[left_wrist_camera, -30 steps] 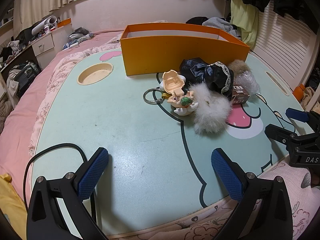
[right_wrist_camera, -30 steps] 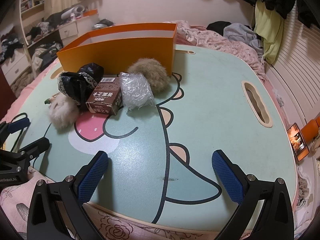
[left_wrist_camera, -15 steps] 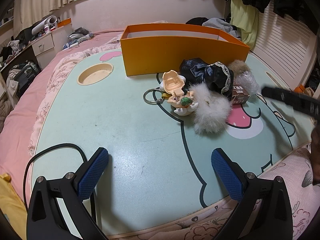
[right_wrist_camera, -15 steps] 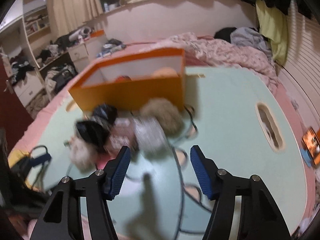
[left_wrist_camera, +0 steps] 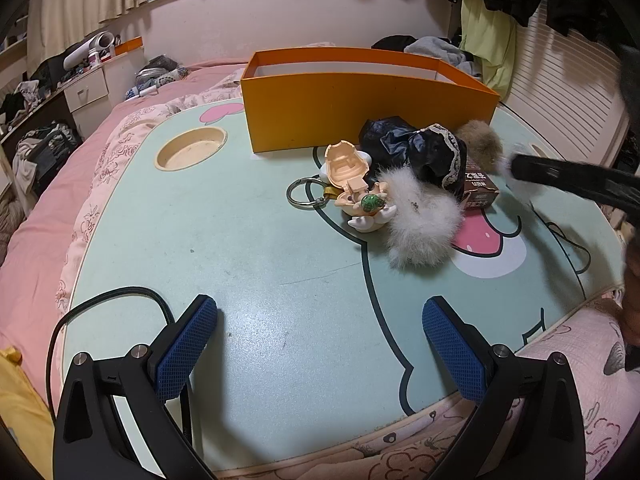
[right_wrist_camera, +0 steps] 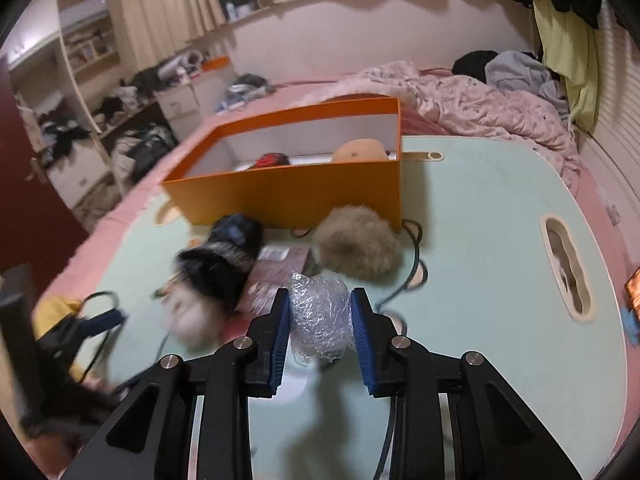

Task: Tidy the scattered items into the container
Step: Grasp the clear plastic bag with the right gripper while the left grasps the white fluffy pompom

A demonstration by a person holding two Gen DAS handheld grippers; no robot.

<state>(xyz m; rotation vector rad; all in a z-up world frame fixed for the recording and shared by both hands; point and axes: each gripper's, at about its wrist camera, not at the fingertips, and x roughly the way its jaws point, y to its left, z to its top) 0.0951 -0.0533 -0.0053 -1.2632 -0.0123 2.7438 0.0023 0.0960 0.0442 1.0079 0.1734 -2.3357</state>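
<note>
An orange box stands at the far side of the mint table; in the right wrist view the box holds a red item and a tan round thing. In front of it lie a peach toy with keyring, a white fluffy ball, a black lace pouch, a brown carton and a tan pompom. My right gripper is shut on a crumpled clear plastic wad, above the table. My left gripper is open and empty near the table's front edge.
A round cup recess sits at the table's left, a slot handle at its right. A black cable loops by the left gripper. Pink bedding and clutter surround the table.
My right gripper moved forward to the pile, narrowed and closed on the plastic wad, lifting it. The left gripper has not moved.
</note>
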